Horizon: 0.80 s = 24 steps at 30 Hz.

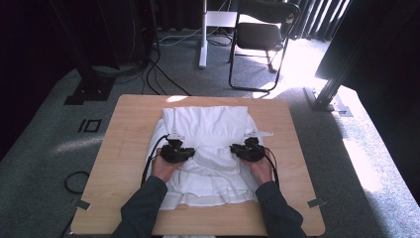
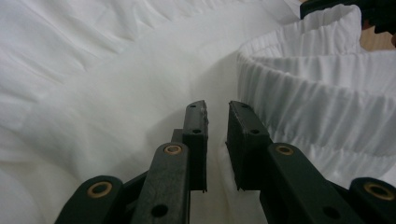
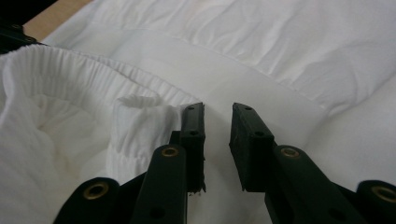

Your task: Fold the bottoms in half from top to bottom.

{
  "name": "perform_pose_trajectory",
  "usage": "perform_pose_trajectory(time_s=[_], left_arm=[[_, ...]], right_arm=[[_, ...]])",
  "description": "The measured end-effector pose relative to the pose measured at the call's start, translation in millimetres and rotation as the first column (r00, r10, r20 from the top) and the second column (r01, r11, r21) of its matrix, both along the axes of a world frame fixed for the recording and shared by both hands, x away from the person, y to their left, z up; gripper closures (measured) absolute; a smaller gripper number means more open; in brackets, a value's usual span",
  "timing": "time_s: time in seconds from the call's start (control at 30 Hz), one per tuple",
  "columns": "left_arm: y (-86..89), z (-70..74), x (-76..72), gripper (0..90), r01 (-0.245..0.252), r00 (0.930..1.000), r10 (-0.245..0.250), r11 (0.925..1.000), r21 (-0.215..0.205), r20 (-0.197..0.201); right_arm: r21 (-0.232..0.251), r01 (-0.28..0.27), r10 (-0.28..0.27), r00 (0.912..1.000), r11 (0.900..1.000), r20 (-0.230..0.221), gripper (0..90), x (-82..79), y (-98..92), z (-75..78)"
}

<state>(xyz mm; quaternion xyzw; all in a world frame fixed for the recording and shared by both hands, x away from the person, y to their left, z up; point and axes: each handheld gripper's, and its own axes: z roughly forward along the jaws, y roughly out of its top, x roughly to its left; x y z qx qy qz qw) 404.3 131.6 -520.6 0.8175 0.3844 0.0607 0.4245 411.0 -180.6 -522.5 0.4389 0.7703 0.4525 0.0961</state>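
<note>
1. A white garment (image 1: 208, 148), seemingly a dress or skirt with a gathered elastic band (image 2: 317, 93), is lying spread across the middle of the wooden table (image 1: 124, 148), its ruffled hem reaching toward the person's edge.
2. The left gripper (image 1: 185, 151) is resting on the cloth at the band's left end; in the left gripper view its jaws are standing slightly apart with only a narrow gap, and no fabric is showing between them.
3. The right gripper (image 1: 236, 150) is sitting at the band's right end, its jaws likewise slightly parted and clamping nothing that I can see.
4. The fabric is looking light, soft and limp, so it is likely to sag and crease when lifted.
5. The shirred band is looking like the firmest hold: thicker and ribbed, it should slip less than the smooth cloth.
</note>
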Motion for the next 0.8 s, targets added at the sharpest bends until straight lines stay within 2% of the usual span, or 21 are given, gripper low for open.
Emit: perform_pose_trajectory(time_s=[0.03, 0.07, 0.13, 0.17, 0.2, 0.23, 0.27, 0.3, 0.33, 0.37, 0.4, 0.43, 0.6, 0.63, 0.67, 0.73, 0.8], left_arm=[[0.7, -2.3, -6.9, 77.7, 0.019, 0.9998, -0.019, 0.9997, -0.016, -0.007], [0.7, -2.3, -6.9, 77.2, 0.019, 0.9998, -0.019, 0.9997, -0.016, -0.007], [-0.1, -6.0, -14.6, 76.7, 0.034, 0.9993, -0.034, 0.9993, -0.019, -0.014], [-1.7, -10.2, -22.2, 76.3, 0.053, 0.9984, -0.054, 0.9985, -0.015, -0.019], [-1.7, -10.2, -22.2, 76.2, 0.053, 0.9984, -0.054, 0.9985, -0.015, -0.019], [-3.4, -13.8, -29.6, 75.7, 0.080, 0.9965, -0.080, 0.9967, -0.015, -0.025], [-3.4, -13.8, -29.6, 75.6, 0.080, 0.9965, -0.080, 0.9967, -0.015, -0.025], [-4.6, -15.9, -36.9, 75.2, 0.106, 0.9939, -0.107, 0.9943, -0.007, -0.029], [-4.6, -15.9, -36.9, 74.7, 0.106, 0.9939, -0.107, 0.9943, -0.007, -0.029], [-5.3, -16.2, -43.2, 74.2, 0.128, 0.9916, -0.128, 0.9918, 0.001, -0.021], [-5.3, -16.2, -43.2, 73.8, 0.128, 0.9916, -0.128, 0.9918, 0.001, -0.021], [-5.2, -14.4, -47.9, 73.8, 0.151, 0.9884, -0.151, 0.9885, 0.005, -0.017], [-4.0, -12.9, -54.4, 72.0, 0.186, 0.9824, -0.186, 0.9822, 0.022, -0.021], [-1.3, -12.8, -54.6, 71.2, 0.190, 0.9815, -0.189, 0.9818, 0.013, -0.028], [-1.3, -12.8, -54.6, 70.5, 0.190, 0.9815, -0.189, 0.9818, 0.013, -0.028], [5.8, -9.7, -51.1, 67.8, 0.164, 0.9861, -0.165, 0.9864, -0.004, -0.021], [11.2, -5.2, -45.5, 65.4, 0.133, 0.9911, -0.133, 0.9910, 0.016, 0.001]], right_arm=[[0.007, -0.014, 0.014, 0.9998, 1.000, 0.015, 73.6, -5.8, -0.5, 2.3], [0.007, -0.014, 0.014, 0.9998, 1.000, 0.015, 73.6, -5.8, -0.5, 2.3], [0.017, -0.047, 0.046, 0.9983, 0.999, 0.037, 71.9, -18.3, -0.9, 6.3], [0.018, -0.058, 0.057, 0.9973, 0.998, 0.046, 71.7, -22.3, -1.1, 7.6], [0.018, -0.058, 0.057, 0.9973, 0.998, 0.046, 71.7, -22.3, -1.1, 7.6], [0.027, -0.078, 0.076, 0.9951, 0.997, 0.064, 70.5, -30.1, -2.2, 11.1], [0.027, -0.078, 0.076, 0.9951, 0.997, 0.064, 70.5, -30.1, -2.2, 11.1], [0.019, -0.081, 0.079, 0.9928, 0.997, 0.090, 69.2, -35.9, -3.3, 15.8], [0.019, -0.081, 0.079, 0.9928, 0.997, 0.090, 69.2, -35.9, -3.3, 15.8], [0.012, -0.075, 0.073, 0.9901, 0.997, 0.120, 66.4, -38.2, -3.4, 20.4], [0.009, -0.067, 0.066, 0.9898, 0.998, 0.126, 65.8, -38.3, -2.9, 22.5], [0.008, -0.067, 0.065, 0.9891, 0.998, 0.132, 64.6, -37.8, -2.4, 24.1], [0.002, -0.082, 0.081, 0.9887, 0.997, 0.126, 61.2, -38.3, 3.6, 24.4], [-0.013, -0.113, 0.114, 0.9870, 0.994, 0.114, 60.8, -43.3, 8.2, 20.8], [-0.013, -0.113, 0.114, 0.9870, 0.994, 0.114, 60.8, -43.3, 8.2, 20.8], [-0.051, -0.161, 0.165, 0.9820, 0.986, 0.092, 60.1, -54.7, 13.8, 10.0], [-0.090, -0.183, 0.190, 0.9790, 0.979, 0.074, 59.9, -62.9, 16.2, 0.0]])
